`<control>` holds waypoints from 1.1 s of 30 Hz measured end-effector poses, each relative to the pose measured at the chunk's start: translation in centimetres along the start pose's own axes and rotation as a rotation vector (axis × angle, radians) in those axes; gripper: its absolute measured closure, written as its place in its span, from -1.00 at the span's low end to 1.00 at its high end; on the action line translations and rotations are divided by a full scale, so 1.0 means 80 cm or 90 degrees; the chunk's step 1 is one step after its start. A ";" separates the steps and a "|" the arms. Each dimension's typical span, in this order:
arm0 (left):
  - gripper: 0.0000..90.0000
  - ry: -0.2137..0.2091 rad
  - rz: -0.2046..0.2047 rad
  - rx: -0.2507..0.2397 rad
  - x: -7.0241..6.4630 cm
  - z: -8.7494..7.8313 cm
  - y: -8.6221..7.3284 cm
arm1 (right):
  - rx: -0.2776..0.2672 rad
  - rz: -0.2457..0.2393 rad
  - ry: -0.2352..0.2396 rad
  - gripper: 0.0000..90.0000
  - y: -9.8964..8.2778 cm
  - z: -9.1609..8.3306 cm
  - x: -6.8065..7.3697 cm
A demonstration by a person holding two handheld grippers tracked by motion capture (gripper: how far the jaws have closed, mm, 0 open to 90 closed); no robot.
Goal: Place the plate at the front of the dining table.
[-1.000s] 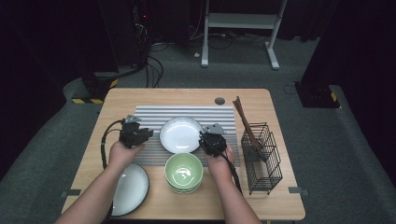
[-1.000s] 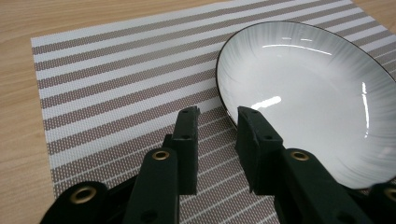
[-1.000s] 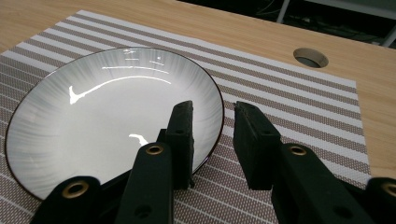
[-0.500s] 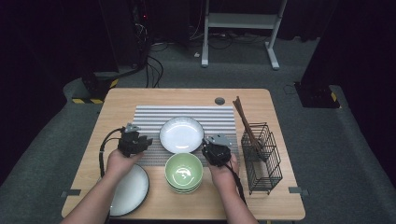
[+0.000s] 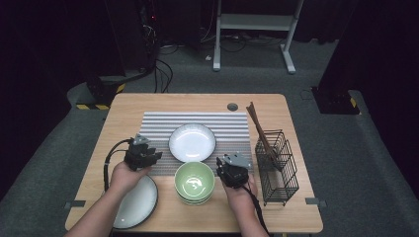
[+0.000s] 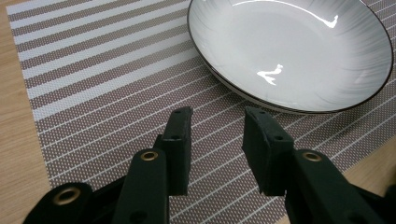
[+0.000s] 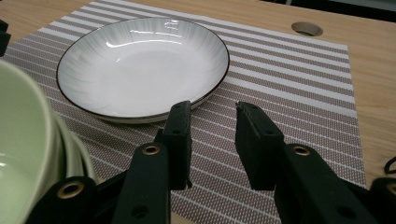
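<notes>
White plate [image 5: 192,142] sits on the striped mat [image 5: 163,122] — left tool [image 5: 150,157] and right tool [image 5: 223,172] both parted, just widening, empty.

No readable text, label, brand, number or sign appears on anything in these views. The white plate [image 6: 289,51] just ahead of the left gripper's [image 6: 217,116] jaws carries only faint grey streaks and a dark rim line, and the striped placemat [image 7: 299,107] under the right gripper [image 7: 212,109] is plain bands. The green bowl [image 7: 18,154] close beside the right gripper is unmarked too.
</notes>
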State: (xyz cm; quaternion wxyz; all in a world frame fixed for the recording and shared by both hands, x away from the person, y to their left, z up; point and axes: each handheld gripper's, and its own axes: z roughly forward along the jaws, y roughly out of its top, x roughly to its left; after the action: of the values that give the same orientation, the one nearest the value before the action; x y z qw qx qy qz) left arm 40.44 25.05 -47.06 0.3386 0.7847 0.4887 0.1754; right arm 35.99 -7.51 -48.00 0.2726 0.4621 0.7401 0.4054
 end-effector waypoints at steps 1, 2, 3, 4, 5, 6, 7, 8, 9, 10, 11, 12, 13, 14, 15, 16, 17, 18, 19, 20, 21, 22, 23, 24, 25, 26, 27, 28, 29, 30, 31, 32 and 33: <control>0.37 -0.001 -0.002 0.001 0.000 0.000 0.000 | 0.001 -0.004 -0.003 0.47 -0.002 -0.002 0.002; 0.37 -0.001 -0.001 0.003 -0.001 -0.001 0.000 | 0.001 -0.007 -0.004 0.46 -0.003 -0.003 0.003; 0.37 0.000 0.001 0.004 -0.001 -0.001 -0.001 | -0.001 -0.011 -0.005 0.46 -0.005 -0.004 0.004; 0.37 0.000 0.003 0.006 -0.002 -0.001 -0.002 | -0.001 -0.010 -0.004 0.46 -0.006 -0.006 0.004; 0.36 0.000 0.005 0.008 -0.003 -0.001 -0.003 | -0.001 -0.013 -0.004 0.46 -0.008 -0.007 0.004; 0.36 0.000 0.007 0.012 -0.004 -0.001 -0.004 | -0.001 -0.011 -0.004 0.45 -0.009 -0.008 0.004; 0.36 0.001 0.009 0.013 -0.005 -0.001 -0.005 | 0.002 -0.012 -0.007 0.45 -0.010 -0.008 0.004; 0.35 0.001 0.012 0.015 -0.005 -0.001 -0.006 | 0.004 -0.012 -0.007 0.44 -0.011 -0.009 0.003; 0.35 -0.001 0.010 0.018 -0.006 -0.001 -0.007 | 0.005 -0.012 -0.007 0.44 -0.012 -0.010 0.003; 0.35 -0.001 0.015 0.020 -0.007 -0.001 -0.008 | 0.008 -0.011 -0.008 0.43 -0.013 -0.010 0.002; 0.35 0.000 0.018 0.022 -0.008 -0.001 -0.009 | 0.012 -0.011 -0.010 0.42 -0.015 -0.011 0.001; 0.35 0.003 0.024 0.027 -0.009 -0.001 -0.010 | 0.012 -0.009 -0.010 0.40 -0.016 -0.012 0.001; 0.36 0.004 0.027 0.030 -0.010 -0.001 -0.011 | 0.015 -0.007 -0.011 0.37 -0.018 -0.013 0.000; 0.35 0.005 0.029 0.033 -0.010 -0.001 -0.012 | 0.019 -0.006 -0.012 0.34 -0.019 -0.013 -0.001; 0.35 0.003 0.031 0.038 -0.010 -0.001 -0.012 | 0.028 -0.003 -0.011 0.31 -0.021 -0.013 -0.002; 0.35 0.003 0.032 0.042 -0.010 -0.001 -0.012 | 0.037 -0.003 -0.009 0.28 -0.022 -0.012 -0.002; 0.34 0.001 0.032 0.046 -0.010 -0.001 -0.012 | 0.039 -0.007 -0.012 0.28 -0.024 -0.012 -0.002; 0.34 -0.005 0.033 0.051 -0.010 -0.001 -0.012 | 0.039 -0.011 -0.015 0.28 -0.026 -0.012 -0.001; 0.33 -0.008 0.030 0.056 -0.009 -0.001 -0.011 | 0.041 -0.016 -0.016 0.26 -0.027 -0.012 -0.002; 0.33 -0.005 0.035 0.059 -0.010 -0.001 -0.011 | 0.046 -0.015 -0.016 0.25 -0.028 -0.012 -0.001; 0.32 -0.004 0.042 0.066 -0.010 -0.001 -0.010 | 0.050 -0.014 -0.015 0.24 -0.030 -0.011 -0.001; 0.31 -0.005 0.047 0.072 -0.011 -0.001 -0.010 | 0.055 -0.015 -0.013 0.23 -0.030 -0.011 -0.002; 0.30 -0.003 0.052 0.077 -0.012 -0.002 -0.010 | 0.060 -0.008 -0.012 0.23 -0.031 -0.011 -0.002; 0.30 -0.004 0.054 0.082 -0.013 -0.002 -0.009 | 0.061 -0.004 -0.012 0.22 -0.032 -0.011 -0.003; 0.29 -0.006 0.056 0.085 -0.013 -0.002 -0.008 | 0.063 0.001 -0.011 0.21 -0.033 -0.011 -0.003; 0.28 -0.004 0.061 0.088 -0.014 -0.002 -0.007 | 0.066 0.004 -0.009 0.21 -0.033 -0.011 -0.004; 0.28 -0.003 0.067 0.094 -0.015 -0.003 -0.006 | 0.066 0.002 -0.010 0.20 -0.034 -0.011 -0.004; 0.26 -0.004 0.071 0.098 -0.016 -0.003 -0.004 | 0.067 0.001 -0.011 0.20 -0.036 -0.012 -0.004; 0.24 -0.003 0.075 0.103 -0.017 -0.003 -0.003 | 0.066 0.000 -0.012 0.20 -0.037 -0.012 -0.005; 0.23 -0.005 0.081 0.108 -0.017 -0.003 -0.001 | 0.064 0.003 -0.015 0.20 -0.039 -0.013 -0.005; 0.21 -0.012 0.081 0.116 -0.017 -0.003 0.001 | 0.063 0.009 -0.018 0.20 -0.041 -0.013 -0.006; 0.20 -0.017 0.081 0.123 -0.018 -0.002 0.003 | 0.059 0.016 -0.021 0.19 -0.043 -0.013 -0.008; 0.18 -0.023 0.086 0.135 -0.018 -0.001 0.005 | 0.058 0.024 -0.023 0.18 -0.044 -0.013 -0.008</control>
State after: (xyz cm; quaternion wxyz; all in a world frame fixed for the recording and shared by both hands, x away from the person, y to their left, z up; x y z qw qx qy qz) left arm 39.96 23.71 -46.63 0.2501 0.8500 0.4447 0.1313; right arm 33.78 -9.34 -50.45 0.2574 0.4950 0.7440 0.3677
